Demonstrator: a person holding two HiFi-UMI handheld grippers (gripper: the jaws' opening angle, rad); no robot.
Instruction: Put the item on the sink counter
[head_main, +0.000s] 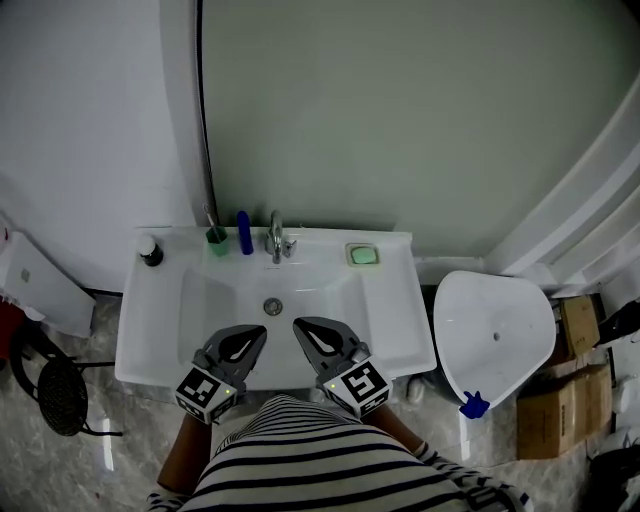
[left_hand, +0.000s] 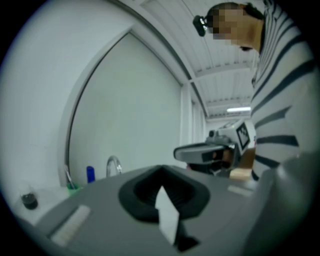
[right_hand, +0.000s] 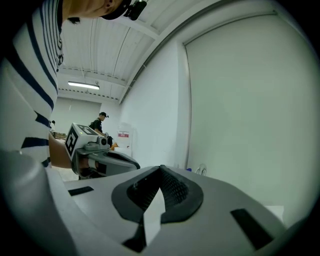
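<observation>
Jaws on both tools are pressed together with nothing between them: the left gripper (head_main: 258, 333) and right gripper (head_main: 300, 326) hang side by side over the front rim of the sink counter (head_main: 395, 300), close to the person's body. With neither carrying anything, the task looks either not begun or already finished (these views do not settle which). I cannot tell which object is meant as the item. The candidates all stand on the back ledge. A blue bottle (head_main: 244, 232) just left of the tap (head_main: 277, 238) is upright, its long axis vertical and its top pointing up the wall. A green cup (head_main: 216, 236) beside it holds a thin handle leaning left. A dark pot (head_main: 150, 250) sits at the far left corner, and a soap dish (head_main: 362, 254) lies flat, its long side along the ledge. If something is to be fetched, the next move calls for spreading one pair of jaws and reaching forward.
</observation>
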